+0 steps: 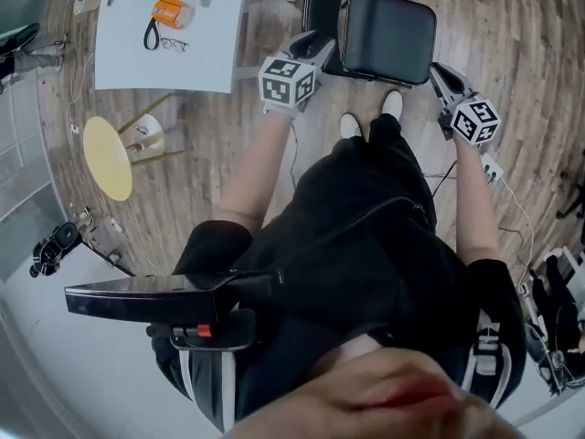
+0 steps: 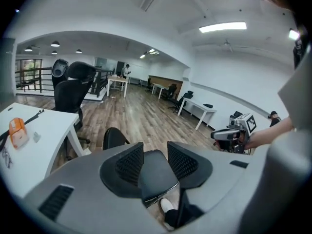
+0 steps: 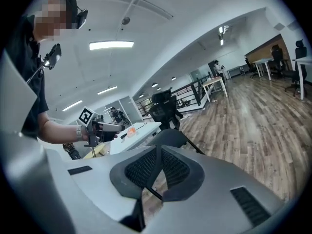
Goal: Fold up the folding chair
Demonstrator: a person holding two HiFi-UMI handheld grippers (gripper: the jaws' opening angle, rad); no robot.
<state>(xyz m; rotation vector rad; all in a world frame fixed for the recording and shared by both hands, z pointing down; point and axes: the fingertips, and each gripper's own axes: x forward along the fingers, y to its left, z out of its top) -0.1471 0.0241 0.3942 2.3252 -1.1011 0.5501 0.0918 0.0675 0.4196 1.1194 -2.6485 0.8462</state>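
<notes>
My left tongs [image 2: 155, 155] stand apart facing the black padded folding chair [image 1: 388, 37], clamping nothing; my right tongs [image 3: 158, 155] are closed together, empty.

— What is the person wearing?
— A black top [image 1: 366, 245] with short sleeves [image 1: 215, 245], dark trousers [image 1: 386, 128] and white shoes [image 1: 350, 124].
— And the tools?
— The left claw [image 2: 155, 161] and right claw [image 3: 157, 167] have grey shells and black ribbed pads [image 2: 130, 162]. Each carries a white cube [image 1: 288, 80] printed with black square markers.
</notes>
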